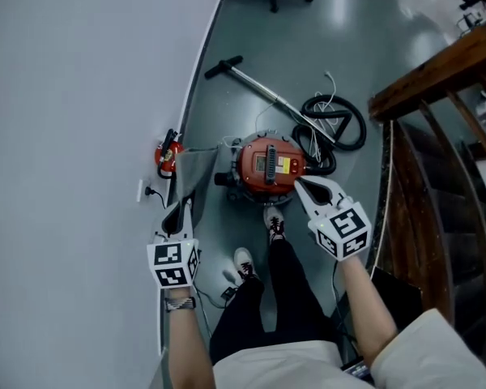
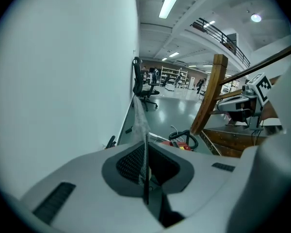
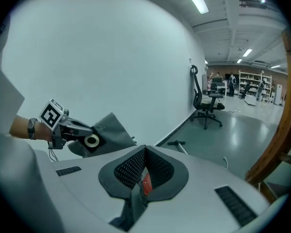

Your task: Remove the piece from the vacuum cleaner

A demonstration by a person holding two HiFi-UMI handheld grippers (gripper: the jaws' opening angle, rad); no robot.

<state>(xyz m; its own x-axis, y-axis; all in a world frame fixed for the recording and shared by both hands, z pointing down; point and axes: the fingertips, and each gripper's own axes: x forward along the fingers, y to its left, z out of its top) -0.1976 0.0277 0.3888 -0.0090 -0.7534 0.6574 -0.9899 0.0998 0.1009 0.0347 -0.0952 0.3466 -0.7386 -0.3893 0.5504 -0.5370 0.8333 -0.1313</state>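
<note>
A: Grey floor (image 1: 340,47), white wall (image 1: 81,96). Head view?
B: Left gripper (image 1: 181,207) clamps the grey dust bag (image 1: 196,173) just ahead of it. The right gripper (image 1: 298,183) is closed, tips at the red vacuum cleaner (image 1: 267,167).
A: Gripper views?
B: Left: fabric between pads (image 2: 131,161). Right only: bag's round collar (image 3: 92,141).

The head view looks steeply down on the vacuum cleaner (image 1: 269,165) from standing height; both gripper views face along the wall (image 2: 63,72), sharing the office chair (image 2: 144,87).
</note>
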